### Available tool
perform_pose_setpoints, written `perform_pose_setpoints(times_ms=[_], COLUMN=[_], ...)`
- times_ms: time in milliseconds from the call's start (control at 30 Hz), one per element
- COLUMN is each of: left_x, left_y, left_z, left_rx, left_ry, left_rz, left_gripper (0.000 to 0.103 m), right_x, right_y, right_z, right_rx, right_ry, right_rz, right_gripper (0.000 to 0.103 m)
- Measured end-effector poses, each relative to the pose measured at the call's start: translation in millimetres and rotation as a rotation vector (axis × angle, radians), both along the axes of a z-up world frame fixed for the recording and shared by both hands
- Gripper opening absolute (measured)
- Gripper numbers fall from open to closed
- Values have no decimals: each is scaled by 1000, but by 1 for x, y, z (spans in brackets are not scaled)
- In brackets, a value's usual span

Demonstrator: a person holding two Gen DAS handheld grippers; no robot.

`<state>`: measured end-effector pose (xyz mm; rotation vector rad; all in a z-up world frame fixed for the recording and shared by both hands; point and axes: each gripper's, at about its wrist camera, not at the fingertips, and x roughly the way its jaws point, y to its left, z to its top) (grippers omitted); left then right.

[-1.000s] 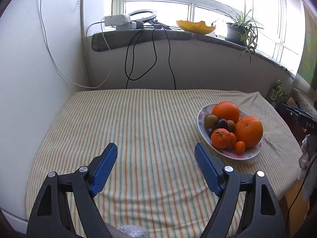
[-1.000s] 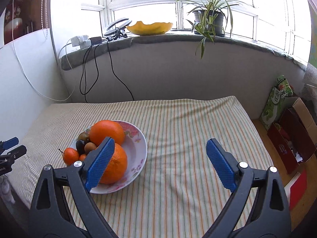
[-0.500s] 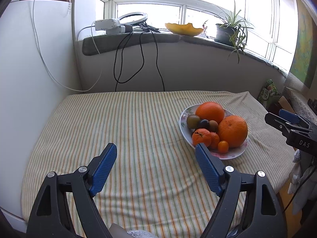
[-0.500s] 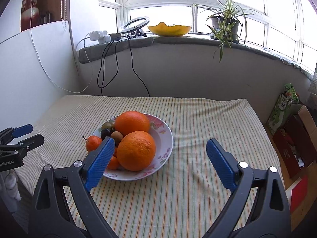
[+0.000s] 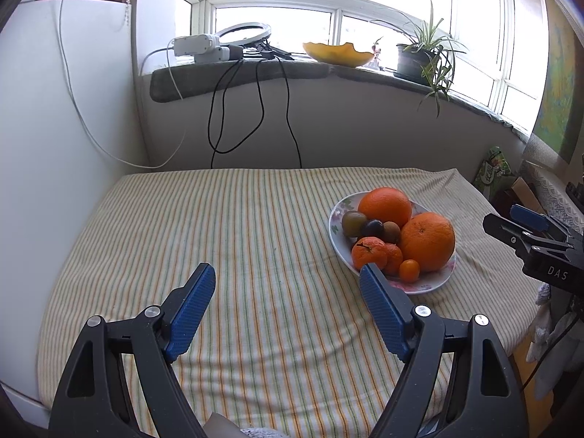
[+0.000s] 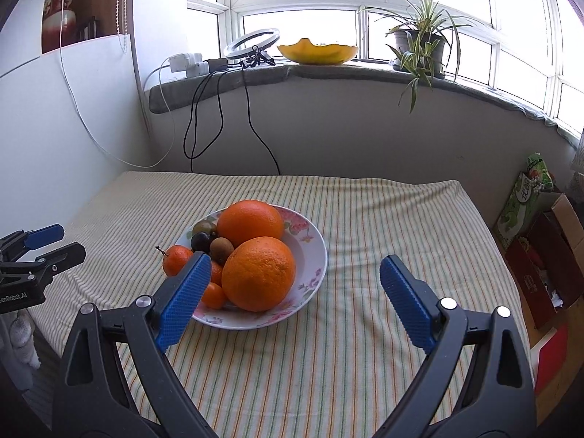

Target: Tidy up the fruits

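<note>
Both the left tongs [image 5: 286, 306] and the right tongs [image 6: 292, 299] are held wide apart and empty. The fruits are heaped on the flowered plate [image 6: 314, 252] on the striped surface [image 6: 365, 365]. The near orange [image 6: 258, 273] should be approached squarely; small fruits behind it are probably easily dislodged.

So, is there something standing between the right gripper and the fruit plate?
Nothing visible does. The right gripper is open and empty, and only bare striped tablecloth lies between its fingers and the plate. Its left finger overlaps the small mandarins in the image, but contact cannot be told.
</note>
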<state>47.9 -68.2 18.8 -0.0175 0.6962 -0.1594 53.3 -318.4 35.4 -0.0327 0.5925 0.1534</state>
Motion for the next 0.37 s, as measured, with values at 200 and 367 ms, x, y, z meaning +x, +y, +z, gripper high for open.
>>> perform_pose_setpoints(times_ms=[200, 367], left_x=[1, 3], left_y=[-2, -2], left_z=[-1, -2], left_rx=[1, -1], left_ry=[2, 4], left_rz=[0, -1], left_gripper=[81, 81], right_x=[1, 4], right_y=[-2, -6], right_z=[0, -2], right_rx=[0, -5], right_ry=[0, 8], right_rz=[-8, -17], right_gripper=[96, 96])
